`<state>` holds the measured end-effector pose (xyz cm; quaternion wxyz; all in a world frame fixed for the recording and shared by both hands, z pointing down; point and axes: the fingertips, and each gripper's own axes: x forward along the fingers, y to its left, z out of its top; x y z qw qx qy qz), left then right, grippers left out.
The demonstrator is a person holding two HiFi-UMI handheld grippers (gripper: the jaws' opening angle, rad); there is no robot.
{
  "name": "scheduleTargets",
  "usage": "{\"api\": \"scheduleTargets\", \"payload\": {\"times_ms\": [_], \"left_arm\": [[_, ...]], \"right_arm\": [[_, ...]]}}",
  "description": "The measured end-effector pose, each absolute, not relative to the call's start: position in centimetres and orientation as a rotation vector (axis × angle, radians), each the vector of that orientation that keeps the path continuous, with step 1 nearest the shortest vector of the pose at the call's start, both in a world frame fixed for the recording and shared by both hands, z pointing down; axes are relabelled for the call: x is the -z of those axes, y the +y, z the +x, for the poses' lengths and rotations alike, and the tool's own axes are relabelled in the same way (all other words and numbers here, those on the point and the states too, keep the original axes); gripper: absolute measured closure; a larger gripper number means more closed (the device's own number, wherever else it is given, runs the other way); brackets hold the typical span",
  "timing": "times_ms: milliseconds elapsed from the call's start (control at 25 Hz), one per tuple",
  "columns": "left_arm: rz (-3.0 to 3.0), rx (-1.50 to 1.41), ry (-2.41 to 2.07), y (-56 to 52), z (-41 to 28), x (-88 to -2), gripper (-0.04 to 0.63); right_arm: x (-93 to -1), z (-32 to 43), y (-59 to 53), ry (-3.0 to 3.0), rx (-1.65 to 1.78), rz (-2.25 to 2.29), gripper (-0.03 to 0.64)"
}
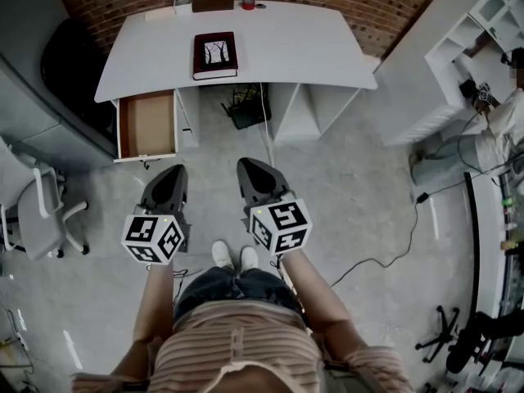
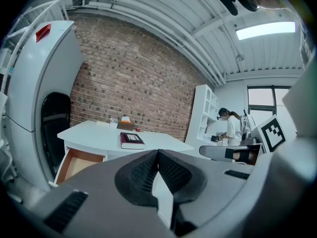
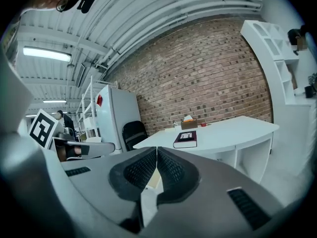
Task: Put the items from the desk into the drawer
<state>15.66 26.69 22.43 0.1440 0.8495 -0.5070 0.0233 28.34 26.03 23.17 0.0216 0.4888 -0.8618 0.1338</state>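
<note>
Working outward from the body: white shoes (image 1: 233, 256) are seen on the grey floor (image 1: 352, 187), and both grippers are held low just ahead of them, well short of the desk (image 1: 311, 47)

Left gripper (image 1: 168, 173): jaws are pressed together at the tips, confirmed in the left gripper view, nothing pinched between them

Right gripper (image 1: 255, 169): same state, jaws closed tip to tip, nothing gripped. The two grippers are held side by side, near each other but apart

Further out, a black cable (image 1: 385, 252) is trailed across the floor on the right, and a grey office chair (image 1: 41, 211) is parked at the left

Drawer (image 1: 147, 125) is pulled out under the desk's left end, with its brown bottom exposed. A dark object (image 1: 246, 109) with cables is lodged in the kneehole to the right of it; its type cannot be told

On the white desktop, a dark-covered book (image 1: 215, 56) is laid flat close to the front edge, right of the drawer and apart from everything else

At the back edge, against the brick wall (image 1: 385, 6), a brown tissue box (image 1: 213, 0) is set, with a small red item (image 1: 248, 4) just beside it on the right and a flat white item (image 1: 161, 12) to its left

A black chair (image 1: 70, 56) is placed left of the desk and white shelving (image 1: 479, 23) on the right. A person (image 2: 232, 128) is seen standing by that shelving in the left gripper view
</note>
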Motion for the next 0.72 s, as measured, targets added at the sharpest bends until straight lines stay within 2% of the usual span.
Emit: {"api": "scheduleTargets", "payload": {"times_ms": [720], "left_arm": [[2.5, -0.128, -1.404, 21.1, 11.1, -21.9, 0.584]], "right_arm": [[-21.6, 26.8, 20.9, -2.566, -0.366, 1.663, 0.598]]}}
